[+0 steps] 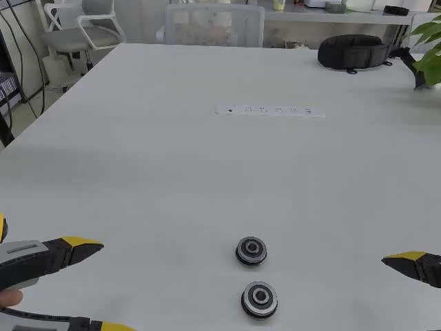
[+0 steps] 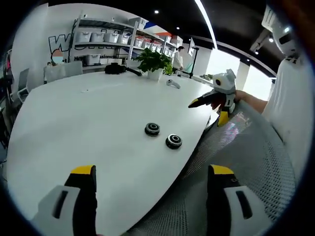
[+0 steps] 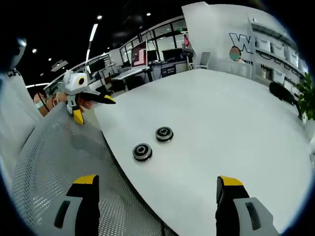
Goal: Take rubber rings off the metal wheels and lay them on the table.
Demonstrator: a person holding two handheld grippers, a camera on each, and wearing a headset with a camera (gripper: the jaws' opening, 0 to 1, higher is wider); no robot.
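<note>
- Two metal wheels lying flat on the white table [image 1: 172,158] in the head view: far wheel [image 1: 251,250] and near wheel [image 1: 260,300], close together but not touching, black rubber rings [image 1: 238,252] on both. Left tool [image 1: 96,286] low at the left, jaws wide apart, nothing held. Right tool [image 1: 412,264] at the right edge, one yellow-tipped jaw in sight.
- Left gripper view: left tool [image 2: 152,172] gaping and empty at the table edge. Far wheel [image 2: 152,129] and near wheel [image 2: 173,141] ahead, well apart from it. Right tool [image 2: 216,98] beyond, mesh chair back [image 2: 236,162] low at the right.
- Right gripper view: right tool [image 3: 157,182] spread wide, empty. Near wheel [image 3: 141,152] and far wheel [image 3: 164,134] ahead on the table. Left tool [image 3: 83,101] beyond them.
</note>
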